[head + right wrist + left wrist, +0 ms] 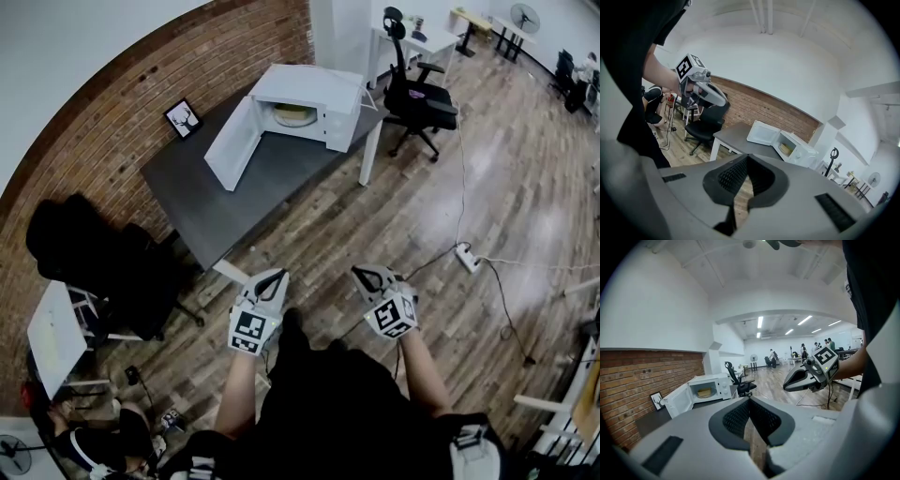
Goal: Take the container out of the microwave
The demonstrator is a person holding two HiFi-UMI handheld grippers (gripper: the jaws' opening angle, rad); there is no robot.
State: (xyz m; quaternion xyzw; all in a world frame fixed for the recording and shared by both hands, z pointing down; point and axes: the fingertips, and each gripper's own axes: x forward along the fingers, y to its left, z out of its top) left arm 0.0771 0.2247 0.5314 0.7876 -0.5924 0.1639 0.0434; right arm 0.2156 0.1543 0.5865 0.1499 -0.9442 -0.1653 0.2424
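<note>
- A person stands on a wood floor (450, 187), holding a two-jaw gripper in each hand, seen from a camera on their head looking steeply down.
- The left gripper (277, 275) is held out in front of the person, just off the near corner of a dark grey table (234, 202). Its jaws are pressed together with nothing between them.
- The right gripper (364, 274) is held beside it, over the bare floor. Its jaws also meet at the tips and hold nothing.
- A white microwave (323, 98) stands at the far end of the table, well apart from both grippers. Its door (230, 141) is swung wide open to the left, over the tabletop.
- The container (293, 115), a pale yellowish dish, sits inside the open microwave.
- A small framed picture (183, 118) stands near the table edge that runs along a brick wall (141, 103).
- A black office chair (419, 98) stands just past the microwave end of the table.
- A white power strip (466, 257) lies on the floor to the right, with cables trailing from it.
</note>
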